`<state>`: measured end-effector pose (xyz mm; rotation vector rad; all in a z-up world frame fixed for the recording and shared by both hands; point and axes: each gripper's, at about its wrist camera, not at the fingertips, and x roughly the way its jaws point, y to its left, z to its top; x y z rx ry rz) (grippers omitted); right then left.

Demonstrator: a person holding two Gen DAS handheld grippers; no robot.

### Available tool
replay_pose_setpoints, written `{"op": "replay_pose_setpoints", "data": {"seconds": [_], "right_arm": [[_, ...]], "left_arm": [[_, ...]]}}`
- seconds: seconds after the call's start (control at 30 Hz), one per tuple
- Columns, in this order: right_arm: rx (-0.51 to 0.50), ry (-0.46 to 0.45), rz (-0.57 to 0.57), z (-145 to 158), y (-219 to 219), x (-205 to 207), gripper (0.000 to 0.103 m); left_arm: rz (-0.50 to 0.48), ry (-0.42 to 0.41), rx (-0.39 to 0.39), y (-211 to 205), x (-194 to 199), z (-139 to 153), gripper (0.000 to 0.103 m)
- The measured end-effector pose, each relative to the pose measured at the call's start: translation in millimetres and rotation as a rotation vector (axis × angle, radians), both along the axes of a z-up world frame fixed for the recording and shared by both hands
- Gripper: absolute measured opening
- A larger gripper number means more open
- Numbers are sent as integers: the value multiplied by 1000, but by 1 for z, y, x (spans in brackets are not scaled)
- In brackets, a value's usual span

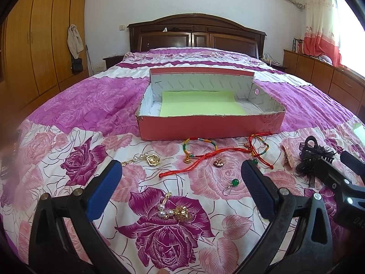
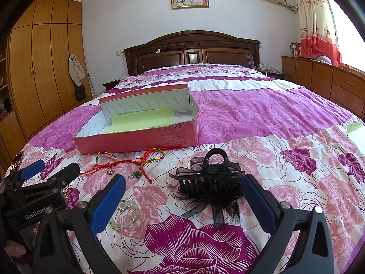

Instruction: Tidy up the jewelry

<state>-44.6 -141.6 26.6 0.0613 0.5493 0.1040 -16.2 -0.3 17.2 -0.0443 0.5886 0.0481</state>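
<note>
Both hand-held grippers, left hand-held gripper (image 1: 181,175) and right hand-held gripper (image 2: 183,189), hover spread wide above scattered jewelry (image 1: 205,155).

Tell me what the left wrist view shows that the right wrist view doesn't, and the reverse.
Only the left wrist view: a gold-and-pearl earring between the open left gripper fingers, and a second one farther off.

Only the right wrist view: a pale bead bracelet by the open right gripper, and a phone at the bed's left edge.

Both: the pink box with green paper, the red cord bracelets, the green bead earring, and the black hair claw.
</note>
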Motion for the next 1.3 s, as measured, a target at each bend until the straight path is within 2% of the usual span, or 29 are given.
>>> {"op": "replay_pose_setpoints", "data": {"seconds": [0.77, 0.97, 1.3], "right_arm": [[-1, -1, 0, 0, 1, 0, 103], [6, 6, -4, 1, 0, 0, 103], [58, 21, -28, 16, -20, 7, 103]], "left_arm": [[2, -20, 6, 0, -3, 3, 98], [1, -16, -28, 7, -1, 6, 98], [-36, 45, -38, 13, 15, 9, 96]]}}
